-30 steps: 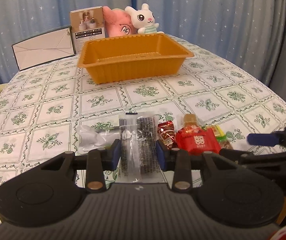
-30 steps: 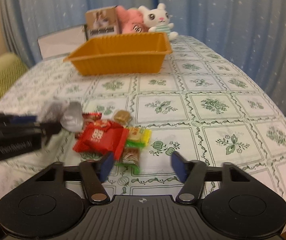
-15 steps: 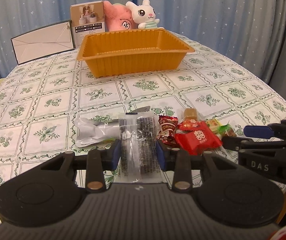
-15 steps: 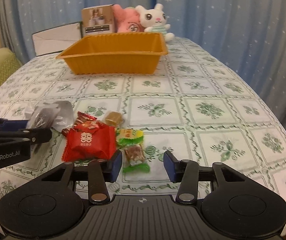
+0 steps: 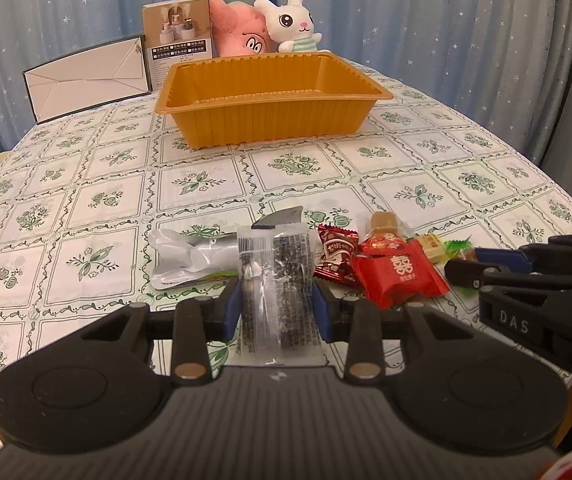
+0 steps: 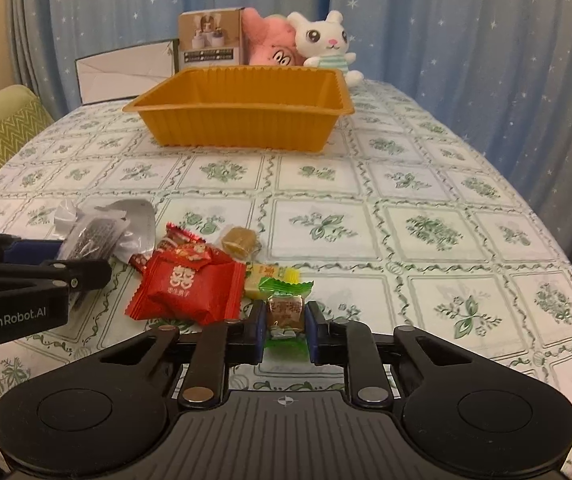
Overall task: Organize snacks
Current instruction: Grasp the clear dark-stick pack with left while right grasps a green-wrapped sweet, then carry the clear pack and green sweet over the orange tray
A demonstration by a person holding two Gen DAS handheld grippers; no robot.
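Observation:
My left gripper is shut on a clear packet of dark seaweed snack, held just above the table; it also shows in the right wrist view. My right gripper is shut on a small green-wrapped candy lying on the tablecloth. Beside it lie a red packet, a caramel, a yellow candy and a silver pouch. The empty orange tray stands farther back; it also shows in the right wrist view.
Behind the tray stand a small box, a pink plush, a white rabbit plush and a white folded card. Blue curtains hang behind. The table edge curves away at the right.
My right gripper moved forward over the green candy and its jaws closed on it. My left gripper kept hold of the seaweed packet and rose a little.

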